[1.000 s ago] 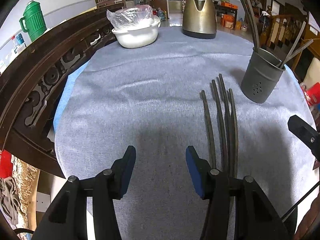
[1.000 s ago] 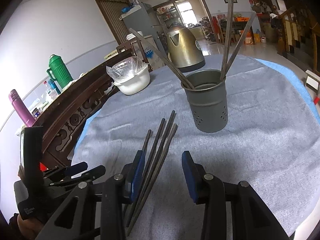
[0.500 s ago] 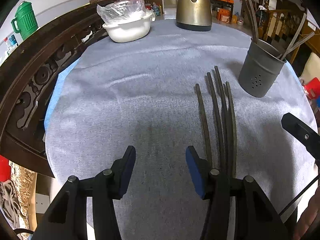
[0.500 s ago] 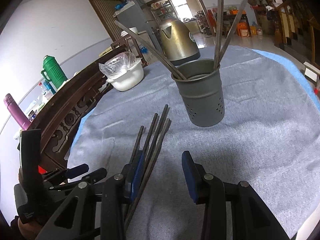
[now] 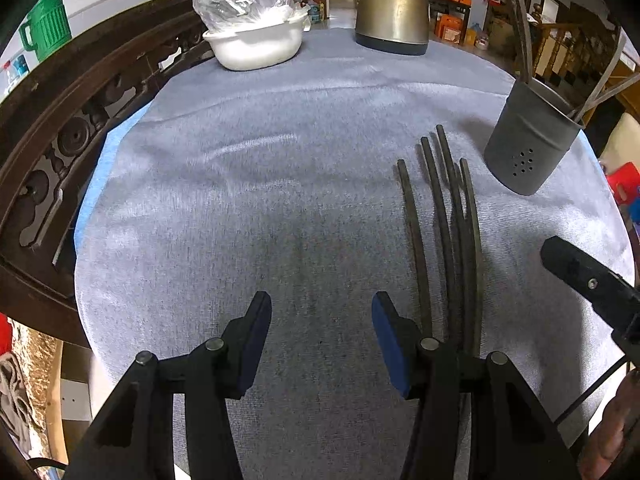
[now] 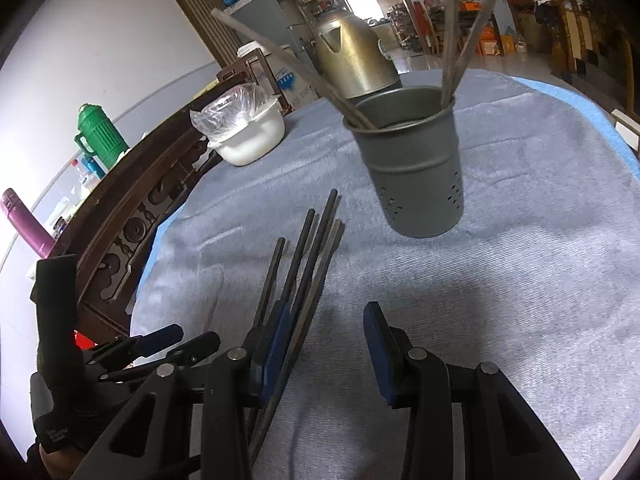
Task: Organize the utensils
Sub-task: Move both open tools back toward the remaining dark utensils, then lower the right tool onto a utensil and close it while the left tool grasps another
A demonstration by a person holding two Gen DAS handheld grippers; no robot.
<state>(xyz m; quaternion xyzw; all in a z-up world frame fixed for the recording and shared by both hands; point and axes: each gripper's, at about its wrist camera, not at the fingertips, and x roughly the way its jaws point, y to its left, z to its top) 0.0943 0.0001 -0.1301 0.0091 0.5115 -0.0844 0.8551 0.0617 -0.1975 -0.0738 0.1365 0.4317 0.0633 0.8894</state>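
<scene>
Right wrist view — chopsticks (image 6: 308,264) lie lengthwise, tips toward holder (image 6: 416,168).

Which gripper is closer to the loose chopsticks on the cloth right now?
Right. The right gripper hangs over the near ends of the loose chopsticks, its left finger across them. The left gripper sits beside them, over bare cloth.

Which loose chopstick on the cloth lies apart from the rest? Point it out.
The leftmost chopstick in the left wrist view: it lies alone, a strip of cloth separating it from the bunched, overlapping chopsticks.
</scene>
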